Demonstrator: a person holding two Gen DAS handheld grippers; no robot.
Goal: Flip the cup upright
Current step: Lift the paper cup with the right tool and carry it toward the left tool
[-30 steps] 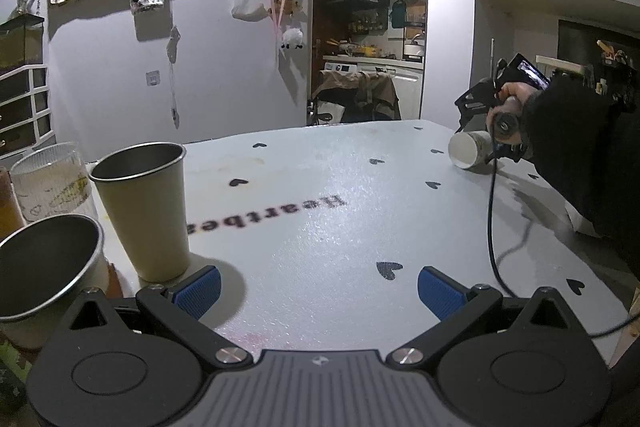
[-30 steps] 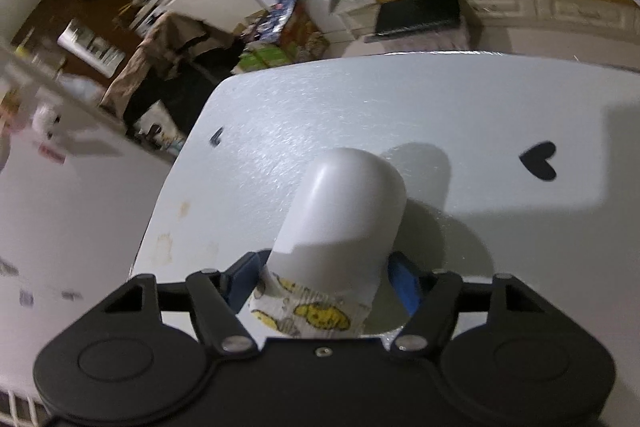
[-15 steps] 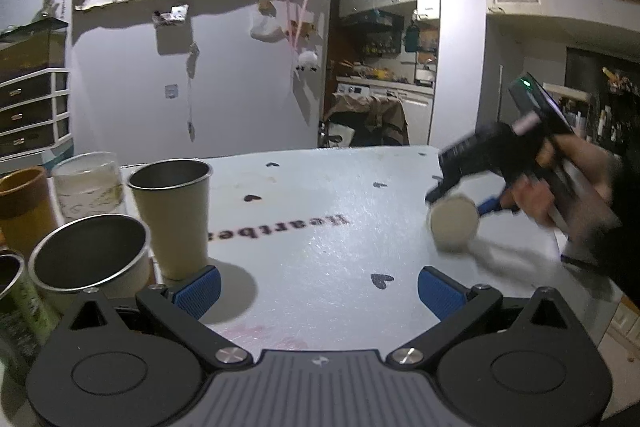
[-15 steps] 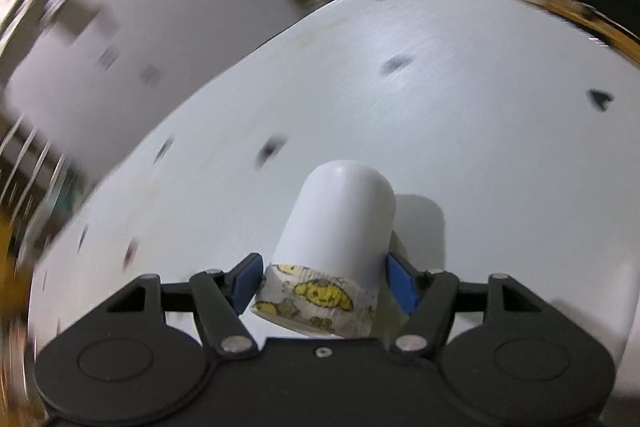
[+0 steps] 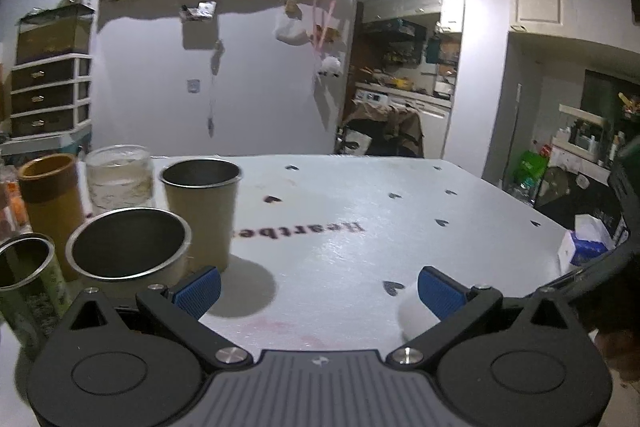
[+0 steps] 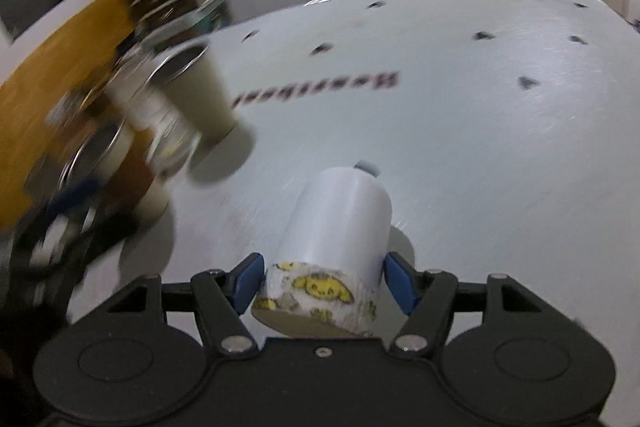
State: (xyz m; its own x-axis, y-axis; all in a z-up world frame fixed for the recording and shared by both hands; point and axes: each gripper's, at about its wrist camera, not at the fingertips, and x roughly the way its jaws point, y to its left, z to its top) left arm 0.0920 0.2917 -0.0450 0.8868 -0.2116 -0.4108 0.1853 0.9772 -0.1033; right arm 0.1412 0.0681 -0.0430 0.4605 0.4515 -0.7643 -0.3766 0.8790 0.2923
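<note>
A white cup point(image 6: 338, 223) with a band of yellow cartoon figures near its rim lies between the blue pads of my right gripper point(image 6: 324, 281), which is shut on it near the rim. The cup's closed base points away from the camera, tilted over the white table point(image 6: 500, 155). In the left wrist view a small part of the white cup point(image 5: 414, 313) shows just behind the right finger. My left gripper point(image 5: 320, 291) is open and empty, low over the table's near side.
Several metal cups stand at the table's left: a tall steel cup point(image 5: 200, 215), a wide steel cup point(image 5: 128, 251), a glass jar point(image 5: 120, 175) and a brown tube point(image 5: 50, 195). A tissue box point(image 5: 584, 247) lies beyond the right edge.
My right gripper has carried the white cup from the far right of the table towards the near middle and swung round to face the metal cups. The left gripper has tilted slightly.
</note>
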